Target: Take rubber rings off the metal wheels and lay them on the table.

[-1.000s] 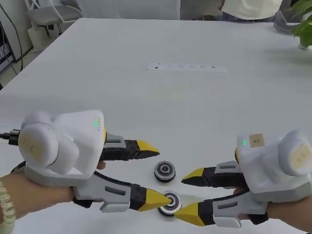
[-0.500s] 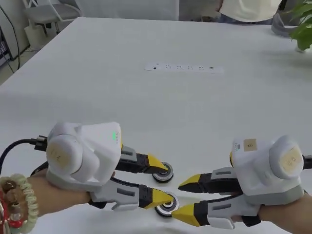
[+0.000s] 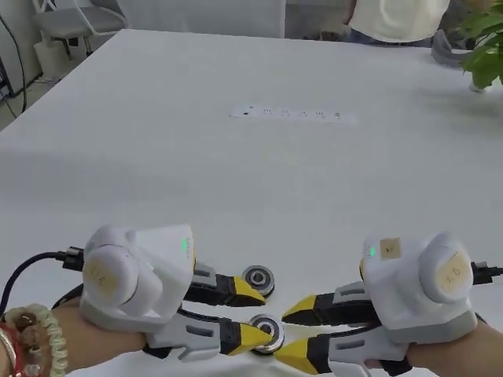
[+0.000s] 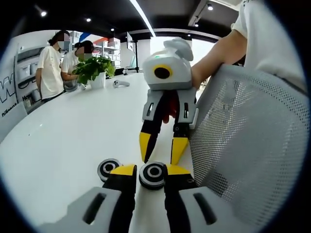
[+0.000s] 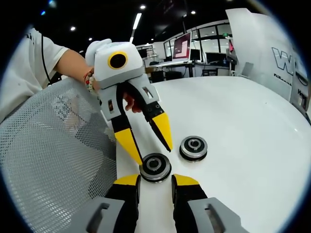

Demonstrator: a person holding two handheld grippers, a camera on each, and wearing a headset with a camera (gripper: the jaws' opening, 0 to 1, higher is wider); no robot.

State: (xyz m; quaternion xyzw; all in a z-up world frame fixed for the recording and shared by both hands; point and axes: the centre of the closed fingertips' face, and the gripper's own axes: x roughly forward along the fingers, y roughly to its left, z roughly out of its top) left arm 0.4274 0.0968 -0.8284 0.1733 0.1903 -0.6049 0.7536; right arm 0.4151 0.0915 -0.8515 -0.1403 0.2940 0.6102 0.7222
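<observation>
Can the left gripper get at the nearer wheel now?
Probably yes: the nearer wheel lies at the tips of the left gripper's open jaws on bare table; the right gripper's tips crowd its far side.

Power strip (image 3: pixel 292 115): white, lying flat, well beyond the work.
Plant (image 3: pixel 483 47): green leaves, up at the far right corner.
Chair (image 3: pixel 78 20): grey, standing off the far left corner.
Mesh chair back (image 4: pixel 243 145): grey netting, close in on the right of the left gripper view.
Person in white top (image 4: pixel 48 68): standing just beside the plant, a second person alongside.
Monitor (image 5: pixel 183 46): lit screen, far back.
</observation>
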